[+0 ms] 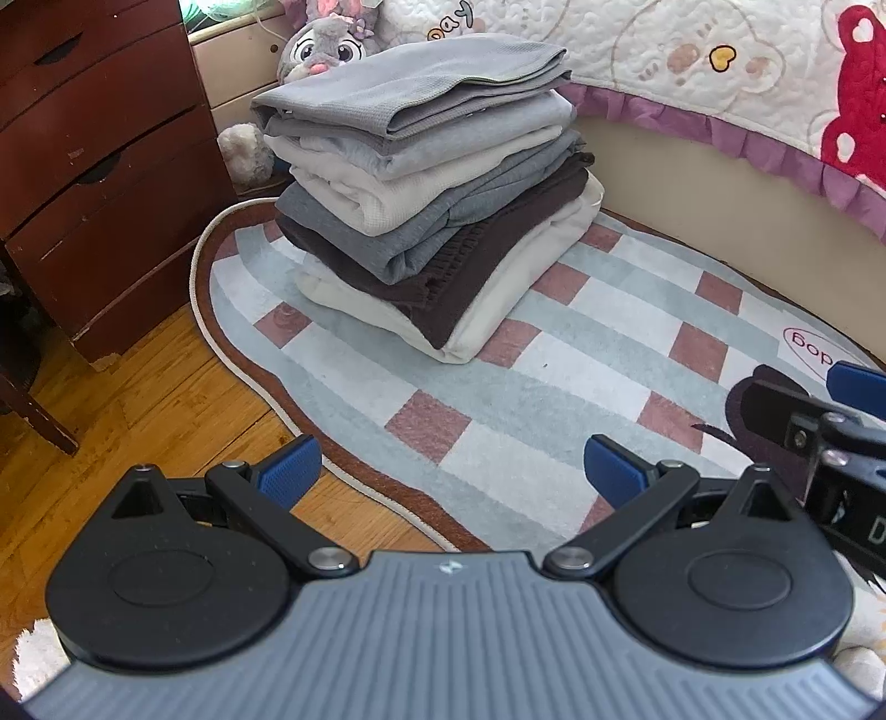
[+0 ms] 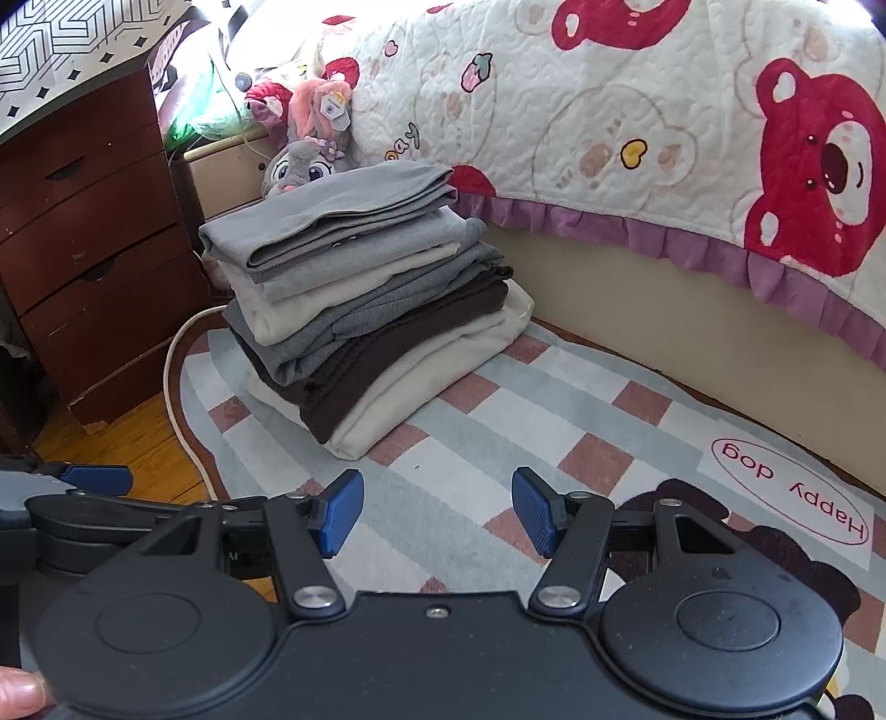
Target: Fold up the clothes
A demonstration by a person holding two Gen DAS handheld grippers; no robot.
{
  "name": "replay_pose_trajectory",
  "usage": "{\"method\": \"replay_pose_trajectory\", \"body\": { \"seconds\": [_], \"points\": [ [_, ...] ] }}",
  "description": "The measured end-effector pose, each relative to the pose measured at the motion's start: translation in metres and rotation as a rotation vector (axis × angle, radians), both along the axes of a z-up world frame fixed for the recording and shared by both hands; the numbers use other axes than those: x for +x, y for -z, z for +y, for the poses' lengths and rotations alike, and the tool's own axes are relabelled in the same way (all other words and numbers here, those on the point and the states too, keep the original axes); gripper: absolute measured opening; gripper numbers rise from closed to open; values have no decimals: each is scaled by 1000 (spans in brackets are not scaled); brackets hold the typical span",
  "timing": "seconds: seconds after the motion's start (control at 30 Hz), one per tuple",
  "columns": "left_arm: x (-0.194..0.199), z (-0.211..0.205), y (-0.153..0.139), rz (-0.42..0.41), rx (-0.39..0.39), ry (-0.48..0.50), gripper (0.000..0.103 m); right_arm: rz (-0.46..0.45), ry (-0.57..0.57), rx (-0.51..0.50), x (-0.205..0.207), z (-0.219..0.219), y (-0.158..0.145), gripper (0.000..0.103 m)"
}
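Note:
A pile of folded clothes [image 1: 426,205] [image 2: 360,299] stands on the checked rug [image 1: 554,399] [image 2: 498,432], grey pieces on top, a dark brown one and a cream one underneath. My left gripper [image 1: 451,471] hovers open over the rug's near edge, well short of the pile, nothing between its blue pads. My right gripper [image 2: 437,512] is open too, held over the rug in front of the pile with empty jaws. In the left wrist view, part of the right gripper shows at the right edge; the right wrist view catches a fingertip [image 2: 97,479] of the left gripper at its left edge.
A dark red chest of drawers [image 1: 99,166] [image 2: 83,266] stands left of the pile on the wooden floor [image 1: 155,404]. A bed with a bear-print quilt [image 2: 664,138] runs behind the rug. A grey plush toy [image 1: 326,50] sits behind the pile.

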State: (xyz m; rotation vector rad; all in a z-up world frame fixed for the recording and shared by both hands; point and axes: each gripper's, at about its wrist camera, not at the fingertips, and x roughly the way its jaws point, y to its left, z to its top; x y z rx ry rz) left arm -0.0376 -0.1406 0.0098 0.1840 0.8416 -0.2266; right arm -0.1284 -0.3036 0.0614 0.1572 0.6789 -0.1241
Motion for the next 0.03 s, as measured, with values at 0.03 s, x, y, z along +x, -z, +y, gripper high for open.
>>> {"method": "replay_pose_trajectory", "body": {
  "seconds": [0.03],
  "points": [
    [0, 0, 0, 2, 2, -3, 103, 0, 0, 0, 0, 0, 0, 65]
  ]
}}
